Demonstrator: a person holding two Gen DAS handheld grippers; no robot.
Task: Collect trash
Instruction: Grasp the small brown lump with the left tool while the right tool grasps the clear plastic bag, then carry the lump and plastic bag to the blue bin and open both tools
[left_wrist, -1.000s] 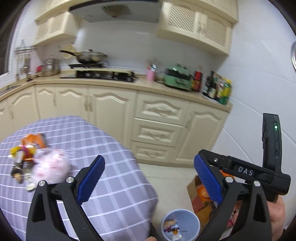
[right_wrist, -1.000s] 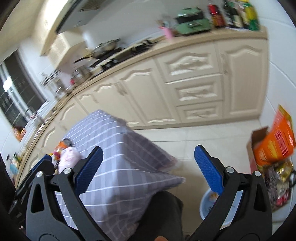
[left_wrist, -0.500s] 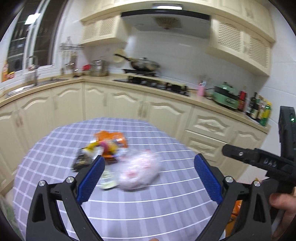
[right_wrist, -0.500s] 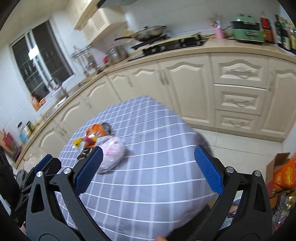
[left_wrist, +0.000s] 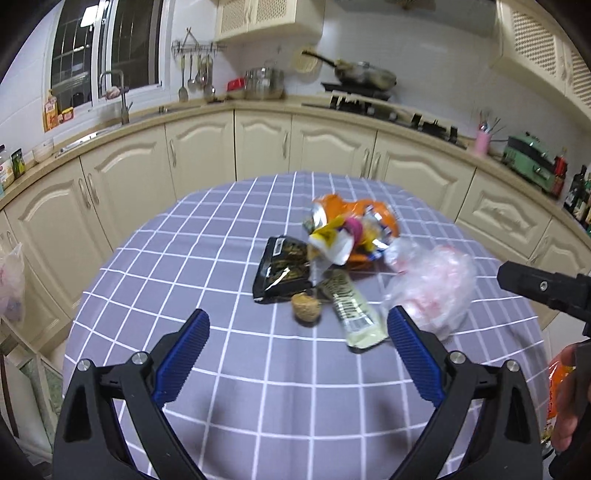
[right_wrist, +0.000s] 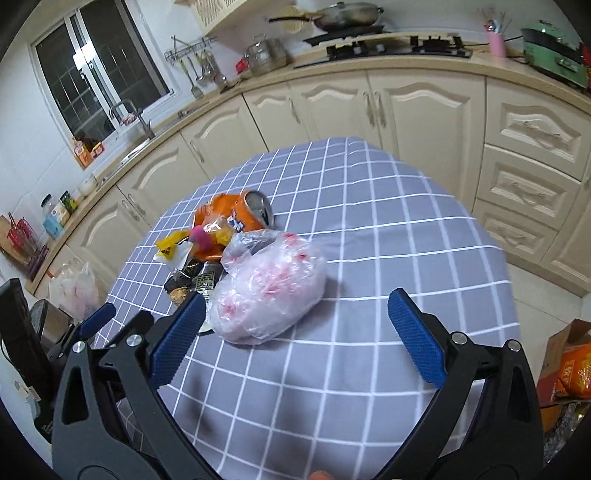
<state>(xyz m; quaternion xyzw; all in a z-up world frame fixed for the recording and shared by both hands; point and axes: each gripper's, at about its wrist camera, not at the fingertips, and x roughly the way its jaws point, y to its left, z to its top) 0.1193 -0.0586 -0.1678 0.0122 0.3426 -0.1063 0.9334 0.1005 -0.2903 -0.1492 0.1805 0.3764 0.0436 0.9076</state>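
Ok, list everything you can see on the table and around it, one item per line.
Plastic bag: one, clear with pink, table's right side.
Soda can: one, orange, lying behind the bag.
Snack packet: one, black, left of the pile.
Pale wrapper: one, cream, nearest edge.
Tablecloth: one, purple check.
Wok: one, on the hob.
Left gripper: open, empty.
Right gripper: open, empty.

On the table the wrappers lie left of the plastic bag, a can, perhaps, behind them.
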